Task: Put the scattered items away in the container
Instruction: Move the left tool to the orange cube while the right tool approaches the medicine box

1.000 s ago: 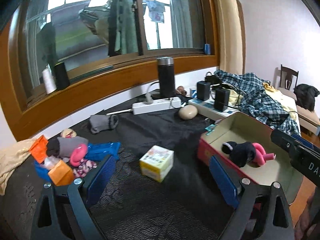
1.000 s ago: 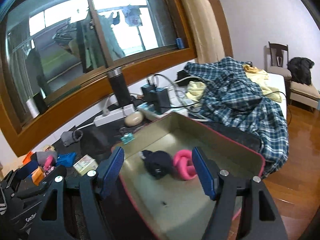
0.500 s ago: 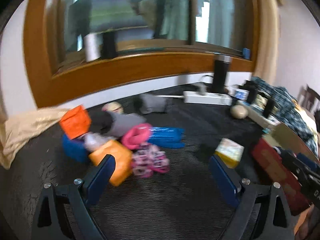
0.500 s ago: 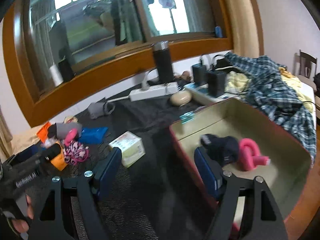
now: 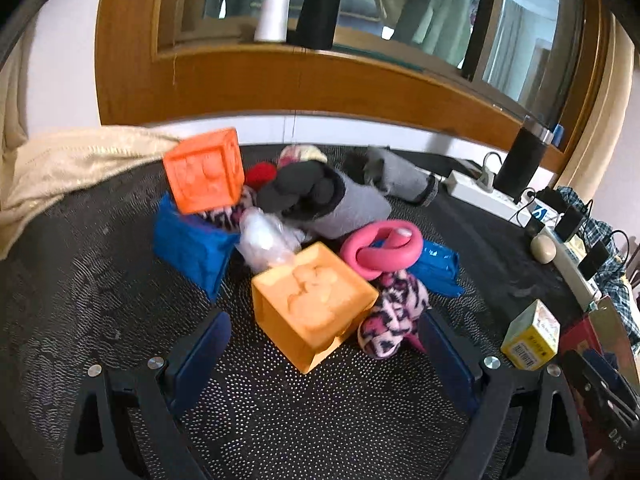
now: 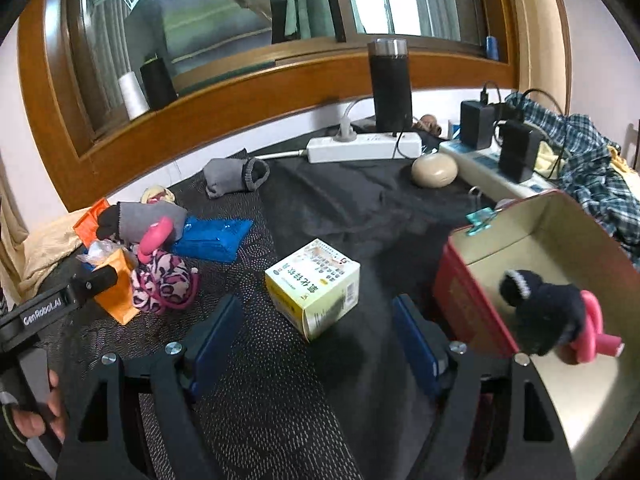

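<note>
Swinging away from the box (image 6: 532, 240), the left gripper (image 5: 324, 344) had closed in on the toy pile, wide open and empty around the yellow cube (image 5: 316, 300), ready to squeeze, while the right gripper (image 6: 318, 332) hung open, empty, beside the box.

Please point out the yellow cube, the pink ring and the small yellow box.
yellow cube (image 5: 316, 300): left wrist view, top face.
pink ring (image 5: 382, 250): left wrist view, front loop.
small yellow box (image 6: 312, 286): right wrist view, top face.
</note>
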Tool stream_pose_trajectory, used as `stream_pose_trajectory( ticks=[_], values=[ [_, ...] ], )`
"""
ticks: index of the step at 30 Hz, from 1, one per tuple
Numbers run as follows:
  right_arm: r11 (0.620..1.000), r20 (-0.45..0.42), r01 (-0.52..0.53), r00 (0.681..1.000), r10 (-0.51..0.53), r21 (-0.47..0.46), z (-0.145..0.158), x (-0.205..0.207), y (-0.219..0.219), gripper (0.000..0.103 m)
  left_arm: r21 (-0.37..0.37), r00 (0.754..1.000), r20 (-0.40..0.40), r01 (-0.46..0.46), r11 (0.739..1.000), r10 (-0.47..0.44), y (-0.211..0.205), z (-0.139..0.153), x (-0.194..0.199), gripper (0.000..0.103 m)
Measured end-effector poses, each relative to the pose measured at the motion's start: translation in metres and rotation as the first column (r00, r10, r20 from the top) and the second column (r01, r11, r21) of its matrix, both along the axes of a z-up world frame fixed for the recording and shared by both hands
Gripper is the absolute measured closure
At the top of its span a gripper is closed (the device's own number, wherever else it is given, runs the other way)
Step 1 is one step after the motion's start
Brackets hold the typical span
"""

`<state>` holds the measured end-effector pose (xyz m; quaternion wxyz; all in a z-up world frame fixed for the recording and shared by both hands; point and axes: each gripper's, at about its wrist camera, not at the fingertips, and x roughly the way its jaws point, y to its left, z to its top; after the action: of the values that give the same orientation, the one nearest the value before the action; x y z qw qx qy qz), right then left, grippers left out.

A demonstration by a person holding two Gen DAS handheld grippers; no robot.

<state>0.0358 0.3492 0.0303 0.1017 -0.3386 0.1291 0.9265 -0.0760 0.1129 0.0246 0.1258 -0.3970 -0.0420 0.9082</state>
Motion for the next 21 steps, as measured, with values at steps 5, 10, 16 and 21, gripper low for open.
stream_pose_trajectory(
  ticks=[5,10,16,21],
  values=[
    [1.0,0.008,0.002,1.0,-0.002,-0.018,-0.006,-0.01,0.004,0.023,0.0,1.0,0.024,-0.015,1.0,0.015,0.001,-0.011,-0.007,0.007],
    [1.0,0.022,-0.002,1.0,0.003,-0.027,-0.012,-0.016,0.006,0.023,0.019,0.998,0.037,-0.052,0.998,0.052,-0.006,-0.018,-0.016,0.007],
    [1.0,0.025,0.003,1.0,-0.002,-0.03,-0.015,-0.02,0.005,0.023,0.102,0.995,0.068,-0.081,0.991,0.074,-0.017,-0.026,-0.03,0.006],
    [1.0,0.033,0.004,0.999,-0.003,-0.021,-0.019,-0.022,0.004,0.023,0.238,0.987,0.137,-0.115,0.964,0.084,-0.024,-0.026,-0.038,0.006]
  ],
)
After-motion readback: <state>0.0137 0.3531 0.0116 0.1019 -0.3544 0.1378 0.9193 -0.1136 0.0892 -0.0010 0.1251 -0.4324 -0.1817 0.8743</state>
